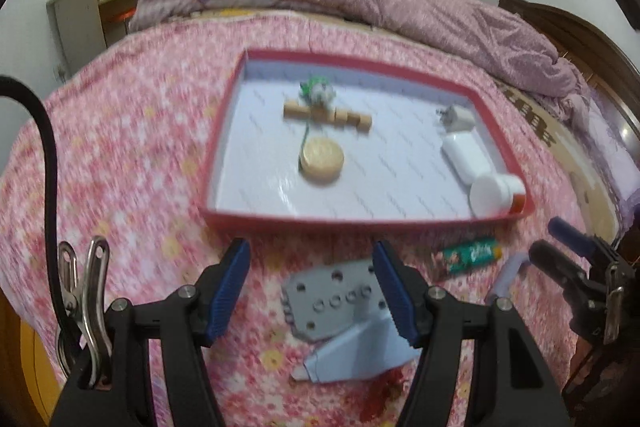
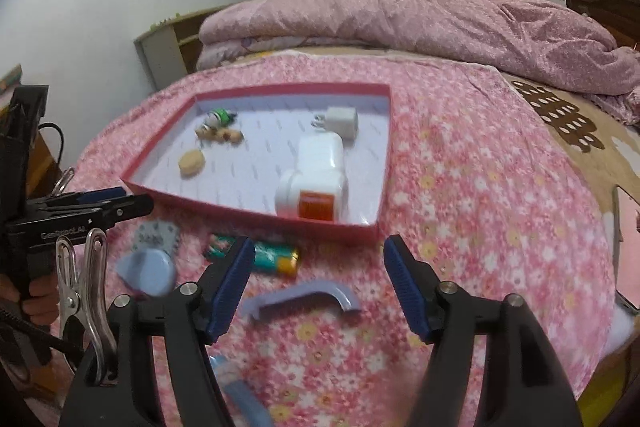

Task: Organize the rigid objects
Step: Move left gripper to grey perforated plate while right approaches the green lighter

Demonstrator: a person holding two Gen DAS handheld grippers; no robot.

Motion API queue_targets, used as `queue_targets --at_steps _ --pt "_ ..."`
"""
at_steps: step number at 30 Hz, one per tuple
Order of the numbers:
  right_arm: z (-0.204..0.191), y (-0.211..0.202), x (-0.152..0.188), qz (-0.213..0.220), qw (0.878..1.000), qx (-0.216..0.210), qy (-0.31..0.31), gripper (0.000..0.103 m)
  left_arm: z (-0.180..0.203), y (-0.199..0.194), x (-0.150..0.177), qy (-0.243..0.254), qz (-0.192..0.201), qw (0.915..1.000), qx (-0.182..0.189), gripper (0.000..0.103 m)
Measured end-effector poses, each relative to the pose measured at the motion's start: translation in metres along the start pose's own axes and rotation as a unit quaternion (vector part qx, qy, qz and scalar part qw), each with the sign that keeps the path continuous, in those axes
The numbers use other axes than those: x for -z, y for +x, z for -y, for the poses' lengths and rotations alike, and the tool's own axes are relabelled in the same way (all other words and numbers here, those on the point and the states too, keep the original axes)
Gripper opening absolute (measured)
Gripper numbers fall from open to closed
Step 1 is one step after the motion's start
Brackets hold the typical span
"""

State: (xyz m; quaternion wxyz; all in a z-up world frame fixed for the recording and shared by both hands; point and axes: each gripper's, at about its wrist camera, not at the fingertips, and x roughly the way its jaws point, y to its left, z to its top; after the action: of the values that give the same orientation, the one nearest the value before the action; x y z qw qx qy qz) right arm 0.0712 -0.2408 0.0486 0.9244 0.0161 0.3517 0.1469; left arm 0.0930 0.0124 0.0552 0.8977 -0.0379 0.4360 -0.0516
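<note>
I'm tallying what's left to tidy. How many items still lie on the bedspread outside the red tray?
3 clearly: a grey-and-blue plastic part between the left gripper's open fingers, a green battery by the tray's near wall, and a curved lilac piece. Another may be hidden.

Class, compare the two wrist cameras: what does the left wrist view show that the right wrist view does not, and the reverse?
Only the left wrist view: the left gripper head-on, jaws open over the grey perforated plate.
Only the right wrist view: the whole curved lilac handle between the open right gripper jaws.
Both: the red tray, battery, white bottle.
</note>
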Motion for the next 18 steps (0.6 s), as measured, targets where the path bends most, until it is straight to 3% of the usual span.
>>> queue_targets --at_steps 7,18 --pt "-0.001 0.001 0.009 -0.006 1.0 -0.008 0.004 0.069 0.013 0.007 0.012 0.006 -0.022 0.9997 0.007 0.068" --pt "-0.005 0.011 0.015 -0.023 1.0 -0.012 0.001 0.076 0.029 0.016 0.024 0.025 -0.028 0.9992 -0.012 0.079"
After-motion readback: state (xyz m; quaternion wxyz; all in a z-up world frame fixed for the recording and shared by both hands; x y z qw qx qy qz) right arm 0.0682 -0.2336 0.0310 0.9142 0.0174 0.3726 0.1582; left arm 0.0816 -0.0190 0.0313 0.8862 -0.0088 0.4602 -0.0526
